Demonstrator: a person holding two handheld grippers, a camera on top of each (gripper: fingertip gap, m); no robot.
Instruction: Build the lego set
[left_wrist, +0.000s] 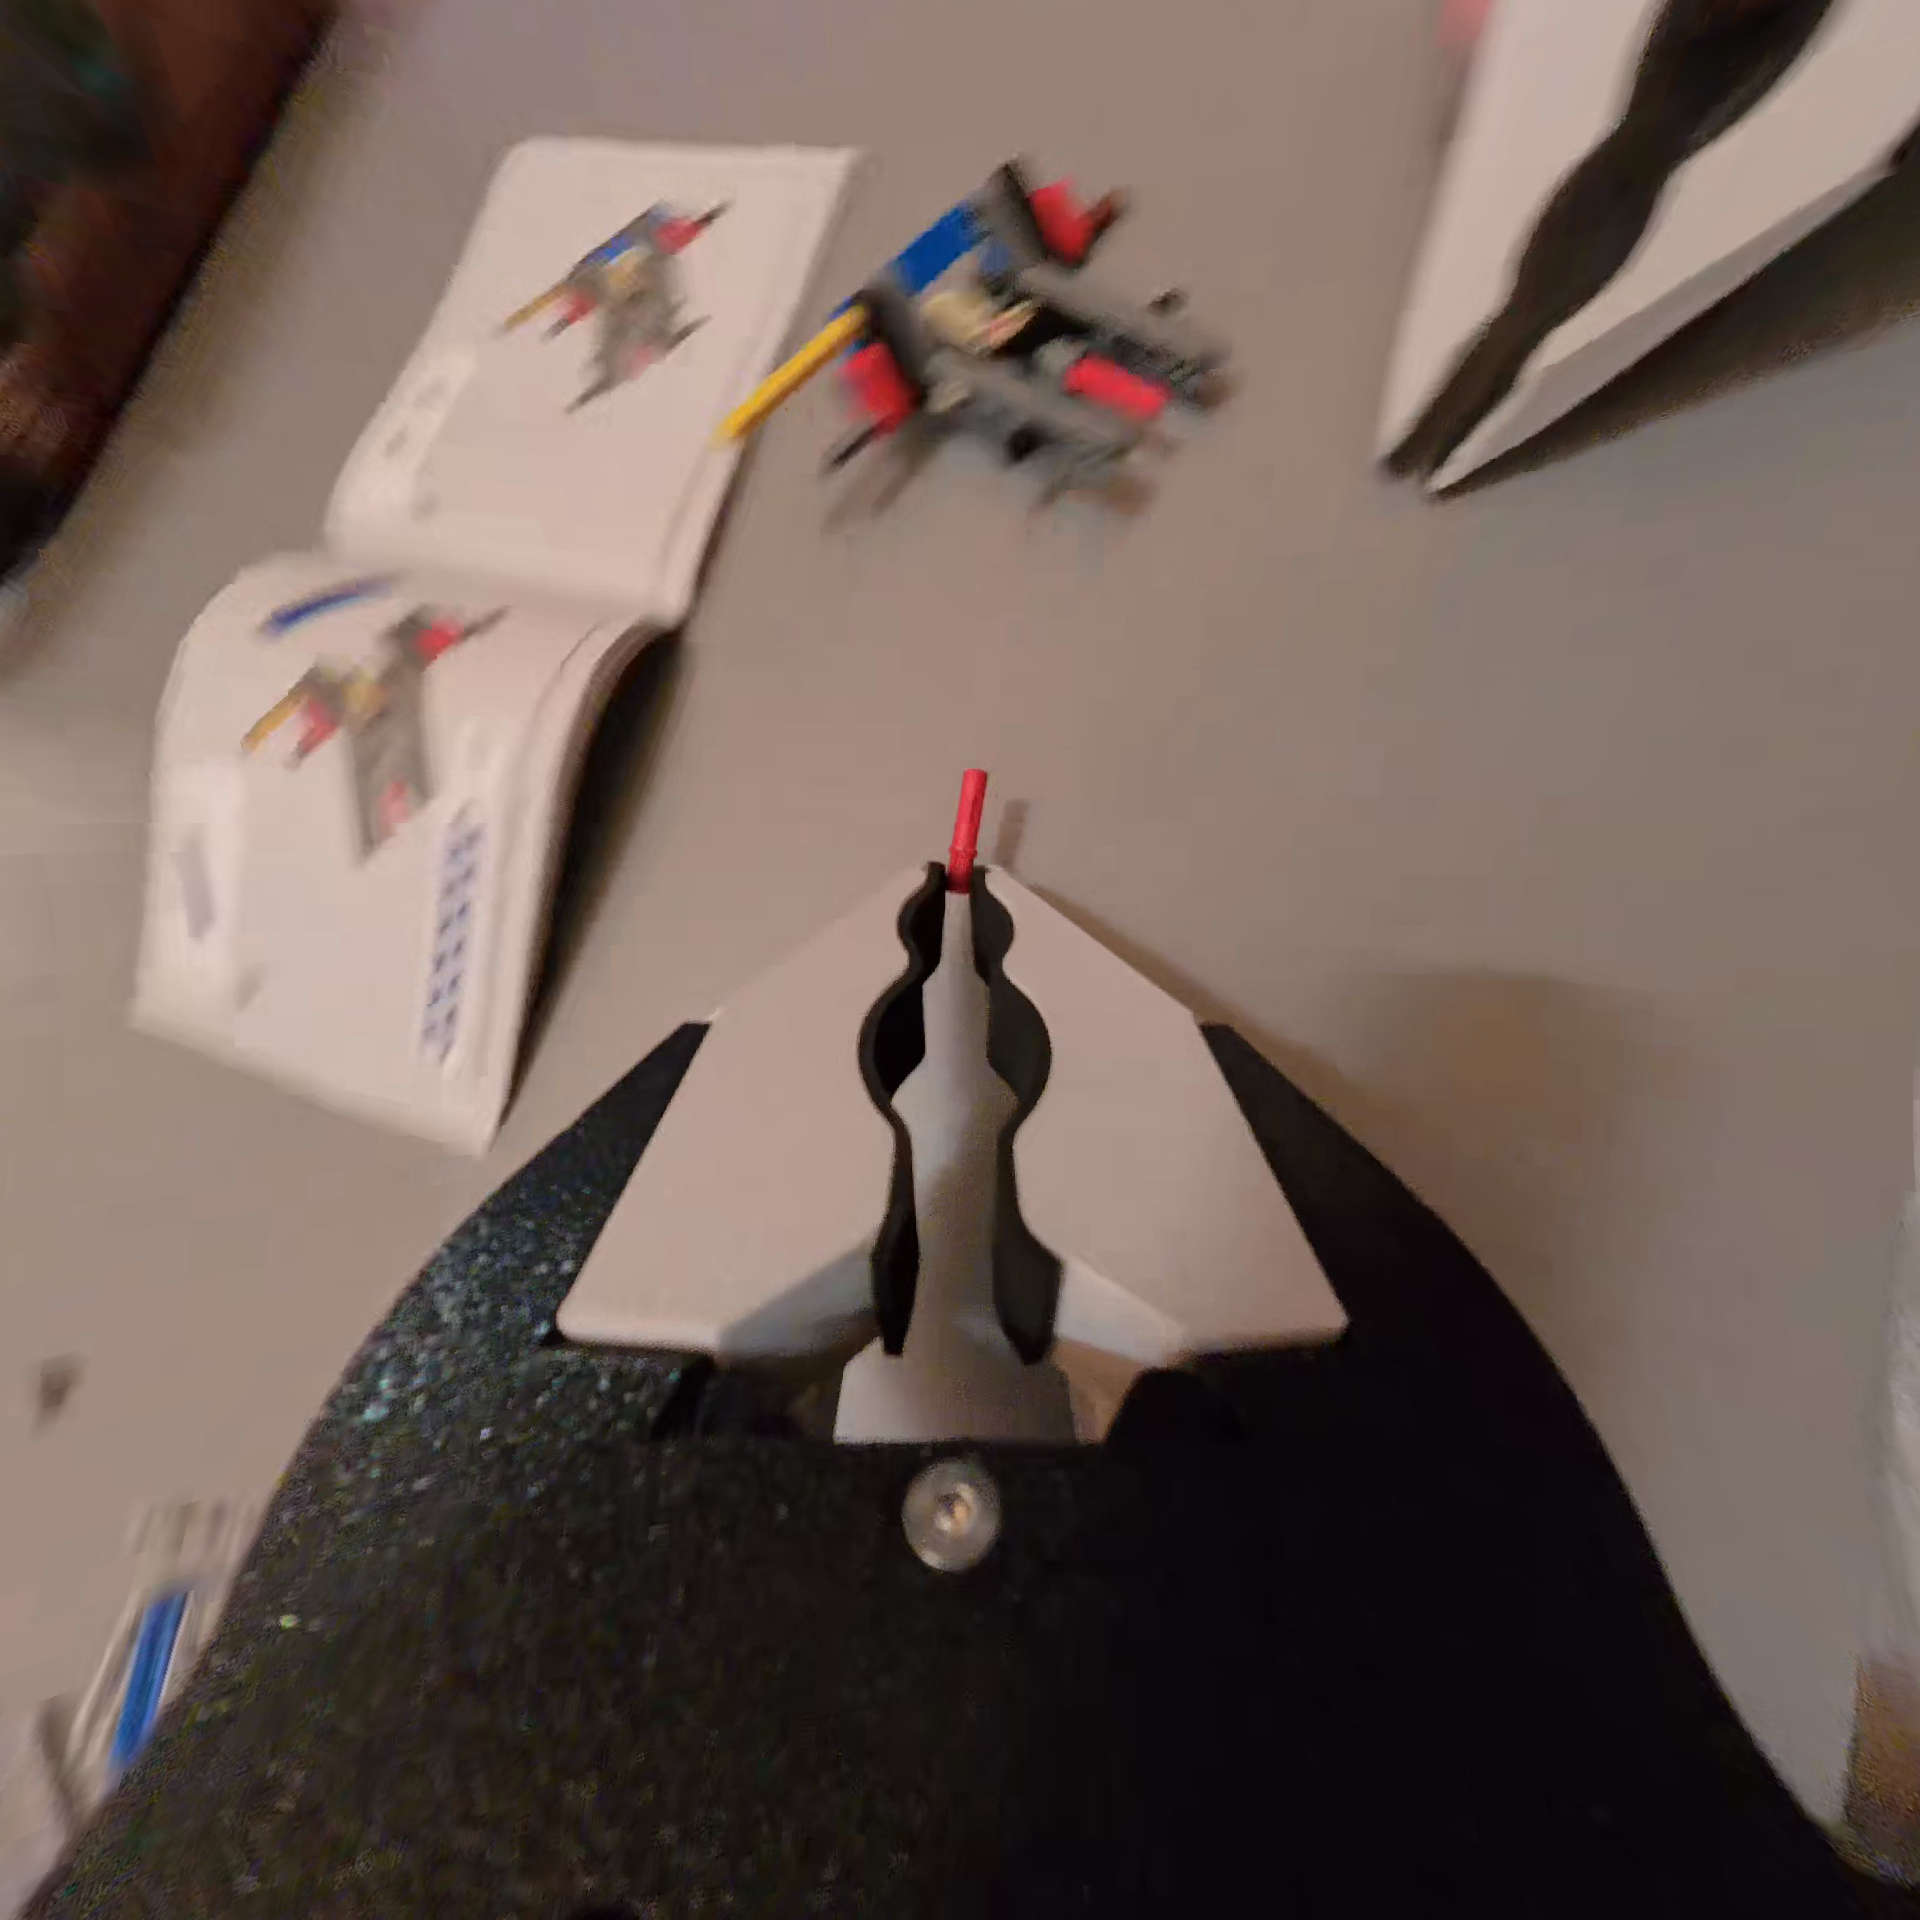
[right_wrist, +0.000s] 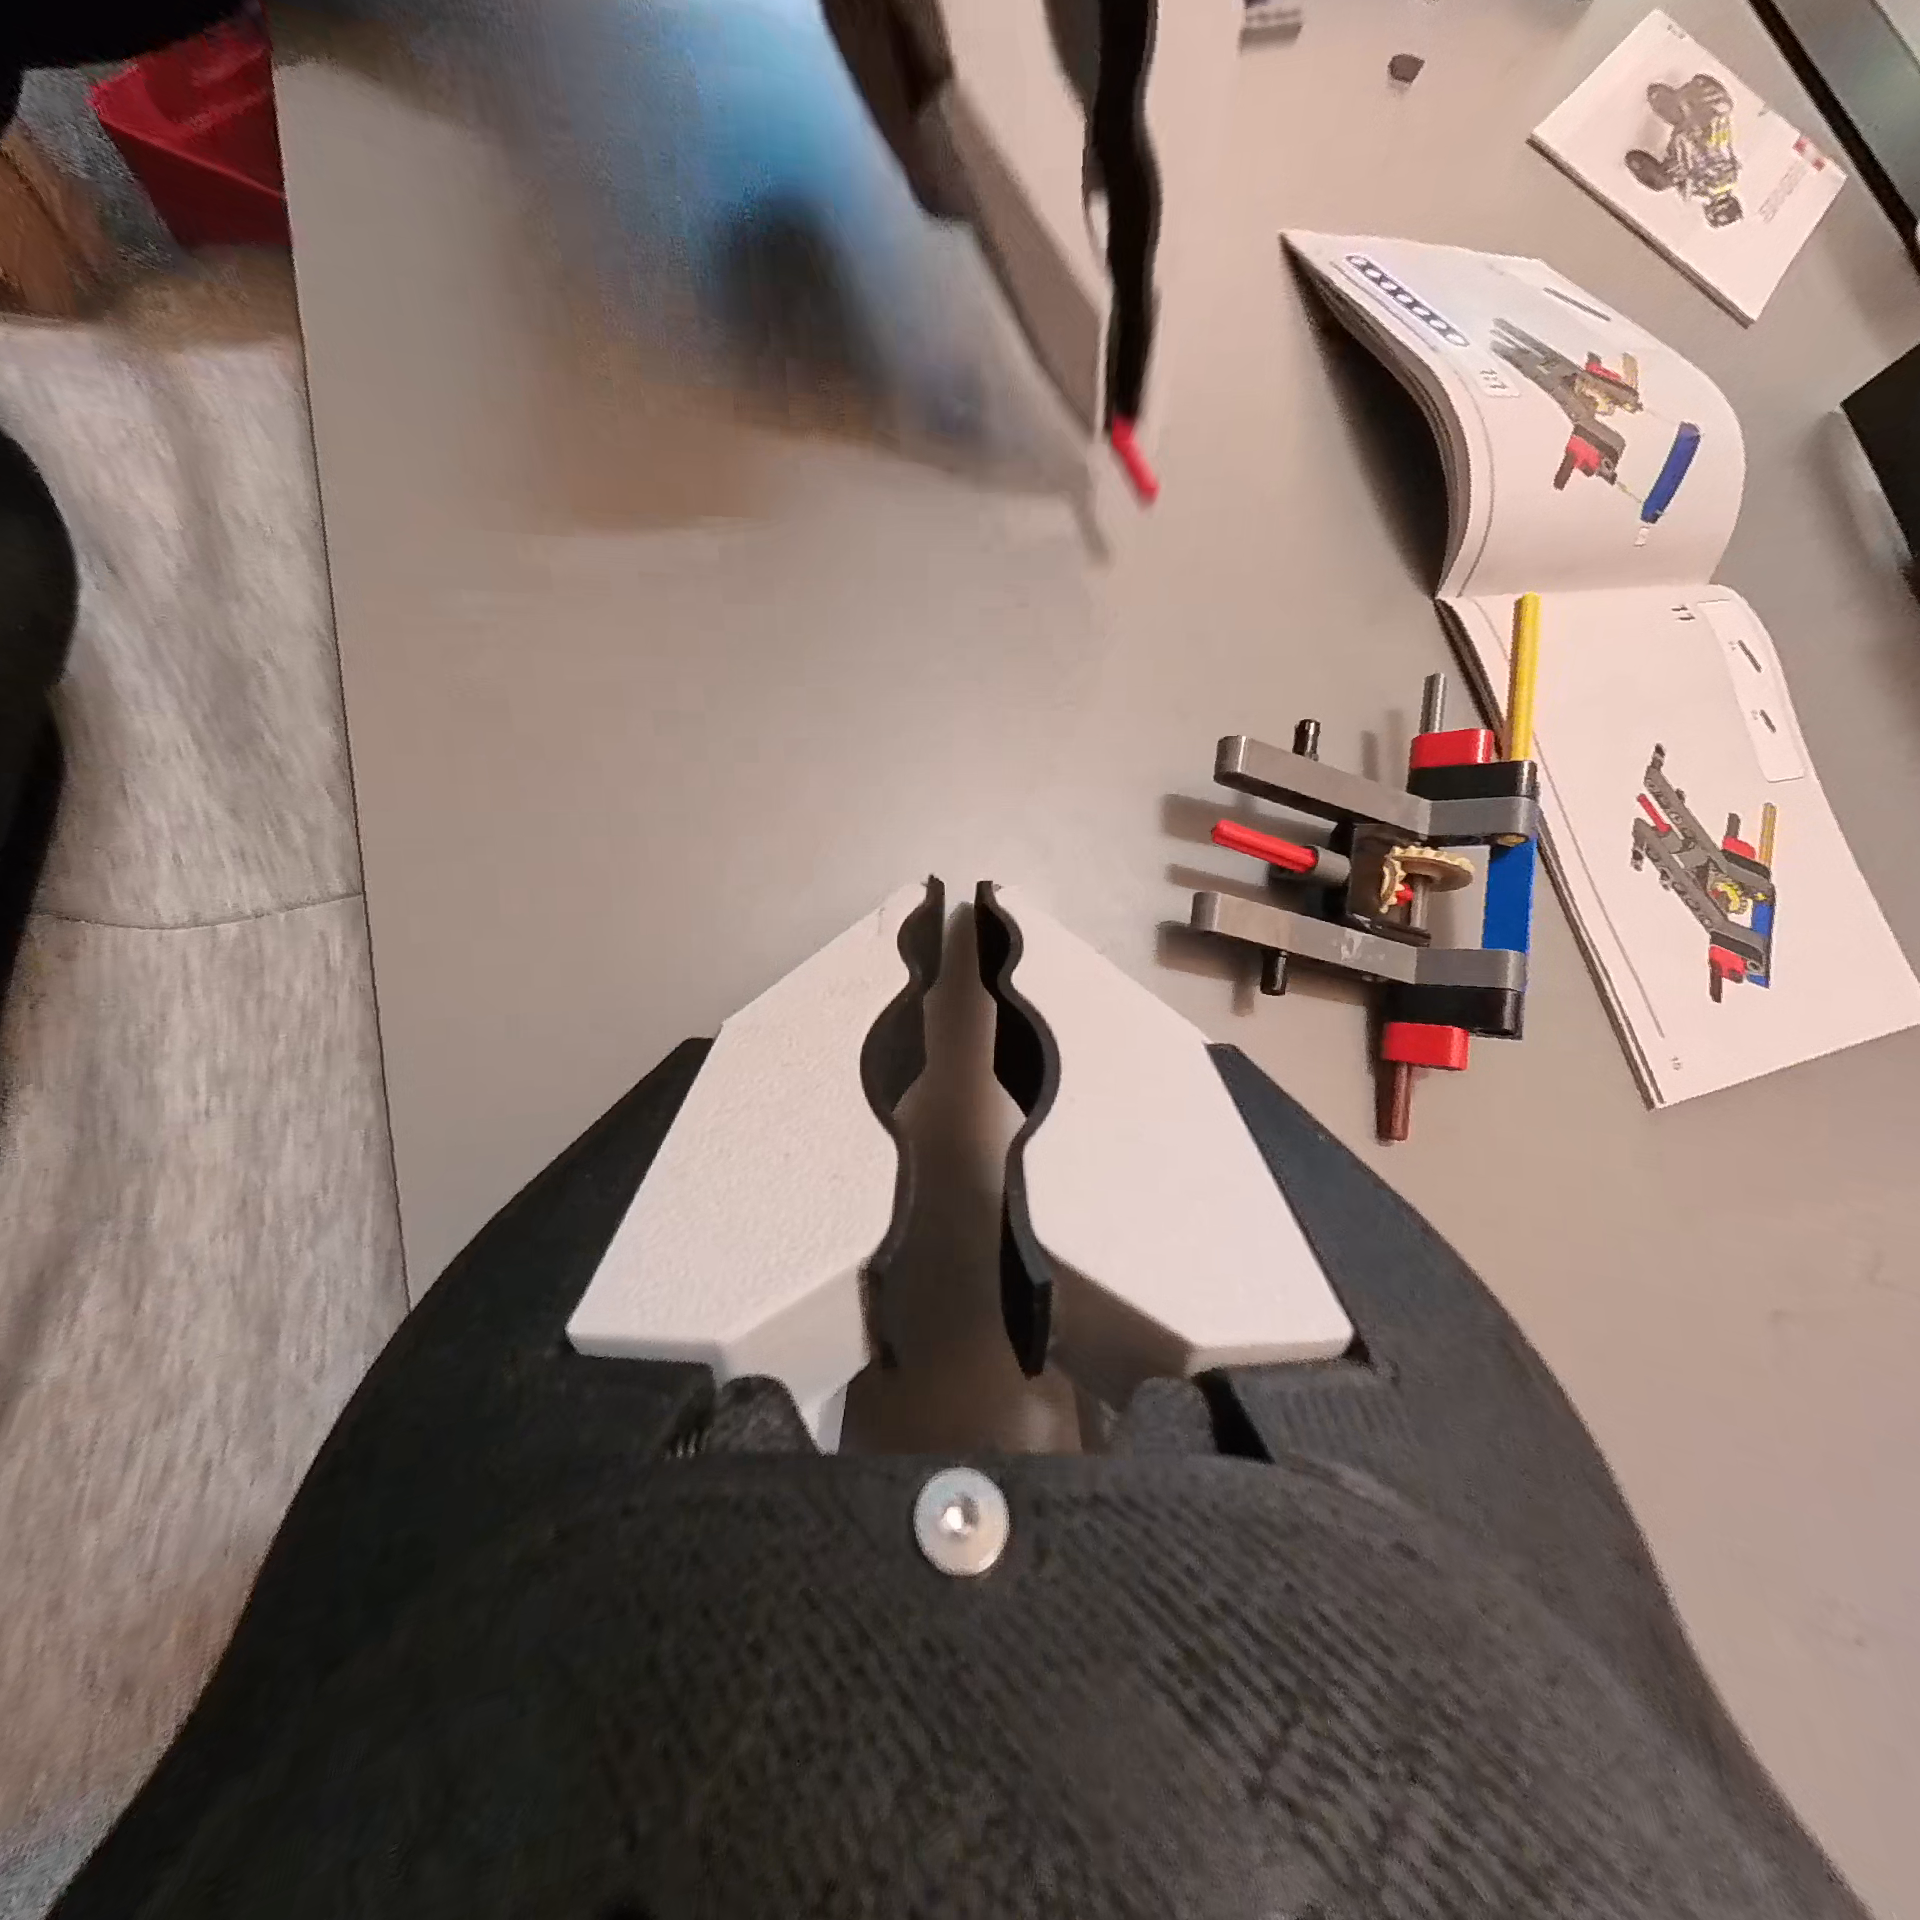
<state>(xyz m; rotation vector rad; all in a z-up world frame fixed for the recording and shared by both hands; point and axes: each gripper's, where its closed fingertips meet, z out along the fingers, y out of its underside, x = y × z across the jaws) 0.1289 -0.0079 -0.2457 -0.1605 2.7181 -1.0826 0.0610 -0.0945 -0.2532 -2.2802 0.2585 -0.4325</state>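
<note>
Motion blur smears the lego model and open instruction booklet; 1 blue item stays unidentifiable at bottom-left edge

The left gripper is built from a speckled black body of rough printed plastic, on which two pale grey wedge-shaped fingers lined with wavy black pads are mounted. A round silver screw is set in the body just behind the fingers. The right gripper is made alike, with a silver screw in the same place.
</note>
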